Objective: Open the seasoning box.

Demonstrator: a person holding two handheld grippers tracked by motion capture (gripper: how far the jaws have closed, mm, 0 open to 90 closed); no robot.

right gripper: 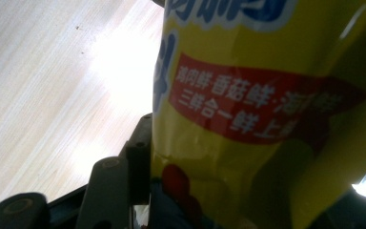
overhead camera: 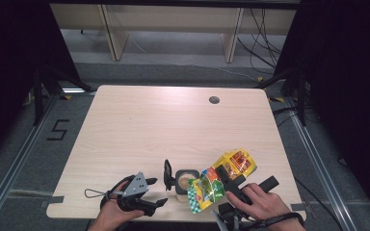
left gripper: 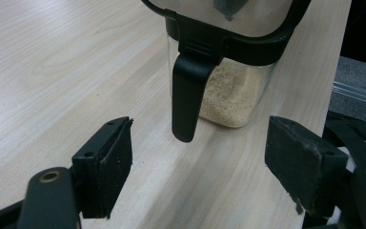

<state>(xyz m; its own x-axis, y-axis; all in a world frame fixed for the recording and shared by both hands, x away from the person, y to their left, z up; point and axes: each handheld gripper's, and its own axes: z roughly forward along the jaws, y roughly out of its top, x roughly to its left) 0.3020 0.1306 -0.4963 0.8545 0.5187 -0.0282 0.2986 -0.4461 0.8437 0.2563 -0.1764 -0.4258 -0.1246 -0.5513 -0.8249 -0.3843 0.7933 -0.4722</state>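
A clear square container (overhead camera: pixel 185 183) with pale grains inside stands near the table's front edge, its black lid (overhead camera: pixel 167 174) swung open to the left. In the left gripper view the container (left gripper: pixel 231 95) is just ahead, with a black latch (left gripper: pixel 188 95) hanging down its front. My left gripper (overhead camera: pixel 156 192) (left gripper: pixel 205 167) is open, its jaws apart and nothing between them. My right gripper (overhead camera: pixel 231 184) is shut on a yellow and green snack bag (overhead camera: pixel 219 180) that slants beside the container. The bag (right gripper: pixel 248 119) hides one jaw; the other finger (right gripper: pixel 138 152) presses its side.
The wooden table (overhead camera: pixel 173 125) has a small round cable hole (overhead camera: pixel 214 100) at the back right. Dark floor and rails run along both sides. A wooden shelf frame (overhead camera: pixel 173 24) stands beyond the far edge.
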